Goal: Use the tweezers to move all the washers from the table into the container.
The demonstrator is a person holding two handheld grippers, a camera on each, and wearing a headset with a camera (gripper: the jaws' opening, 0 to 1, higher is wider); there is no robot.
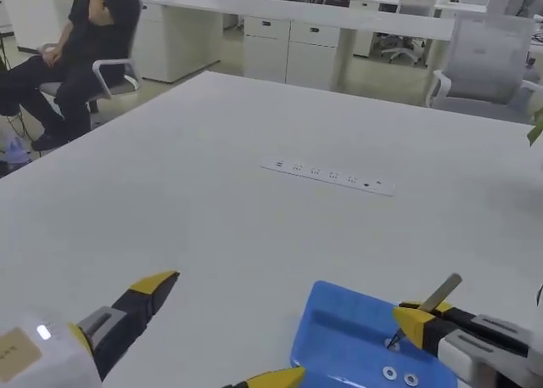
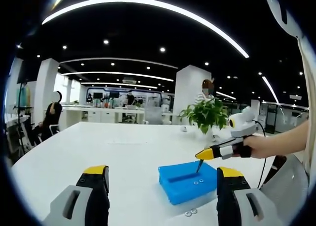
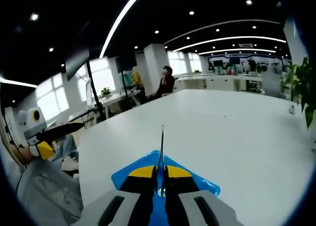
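Note:
A blue container [image 1: 339, 333] sits on the white table [image 1: 254, 227] near its front edge, with two small washers [image 1: 399, 375] inside. My right gripper [image 1: 416, 320] is shut on the metal tweezers [image 1: 441, 293], whose tip points down over the container's inside. In the right gripper view the tweezers [image 3: 162, 147] stick out between the shut jaws above the container [image 3: 202, 181]. My left gripper [image 1: 216, 329] stands open with nothing in it, just left of the container. The left gripper view shows two washers [image 2: 190, 213] on the table in front of the container [image 2: 185, 186].
A white power strip [image 1: 327, 176] lies flat across the middle of the table. A person sits on a chair [image 1: 106, 74] beyond the far left corner. White desks and office chairs stand behind the table. A potted plant [image 2: 206, 114] stands to the right.

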